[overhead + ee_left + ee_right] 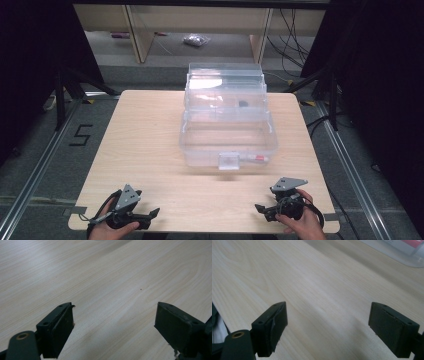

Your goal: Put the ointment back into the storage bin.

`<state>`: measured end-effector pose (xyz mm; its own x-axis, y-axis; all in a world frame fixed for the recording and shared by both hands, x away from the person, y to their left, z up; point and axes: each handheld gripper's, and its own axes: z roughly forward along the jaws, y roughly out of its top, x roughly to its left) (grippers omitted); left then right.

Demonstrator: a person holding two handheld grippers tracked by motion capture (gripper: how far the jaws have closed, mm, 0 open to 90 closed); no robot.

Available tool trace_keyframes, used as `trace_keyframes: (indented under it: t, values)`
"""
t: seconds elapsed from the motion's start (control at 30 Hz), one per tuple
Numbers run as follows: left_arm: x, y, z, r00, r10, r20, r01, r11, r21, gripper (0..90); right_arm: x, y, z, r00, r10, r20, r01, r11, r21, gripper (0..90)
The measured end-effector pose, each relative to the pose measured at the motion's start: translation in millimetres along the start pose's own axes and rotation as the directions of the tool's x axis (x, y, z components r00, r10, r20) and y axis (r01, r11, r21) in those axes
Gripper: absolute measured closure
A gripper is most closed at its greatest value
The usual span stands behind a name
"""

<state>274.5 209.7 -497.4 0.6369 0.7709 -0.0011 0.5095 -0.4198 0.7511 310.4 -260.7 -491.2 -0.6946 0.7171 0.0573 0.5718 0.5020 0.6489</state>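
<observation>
A clear plastic box (227,131) stands at the middle of the counter (145,135), reaching toward its far edge. Its lid is tipped back and its upper trays are stepped rearward, so the deep bottom compartment lies open from above. A small latch (228,161) sits on the front wall, and a thin red-and-white item (254,158) lies inside against that wall, with a small dark piece (243,104) in an upper tray.

Both tools wait at the near edge, well apart from the box. The left hand-held gripper (154,213) sits by the near left corner with its jaws spread wide over bare wood and nothing between them. The right hand-held gripper (258,207), by the near right corner, is also wide open and empty. Each points inward along the near edge, which looks like a resting stance with free approach to the box front.
</observation>
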Motion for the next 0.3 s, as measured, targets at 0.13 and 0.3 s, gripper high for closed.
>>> trace_keyframes:
  t: [0.13, 0.3]
  values:
    - [0.3, -0.1, 0.2, 1.0, 0.005, -0.001, -0.005, 1.0, 0.005, 15.0, -0.4, -0.1, 3.6, 1.0, -0.002, 0.006, 0.002, 1.0, 0.005, 16.5]
    - [0.1, -0.2, -0.1, 0.9999, 0.0, 0.01, 0.0, 1.0, 0.009, 15.0, 1.1, 0.1, 4.7, 1.0, 0.006, 0.003, -0.006, 1.0, 0.007, 16.5]
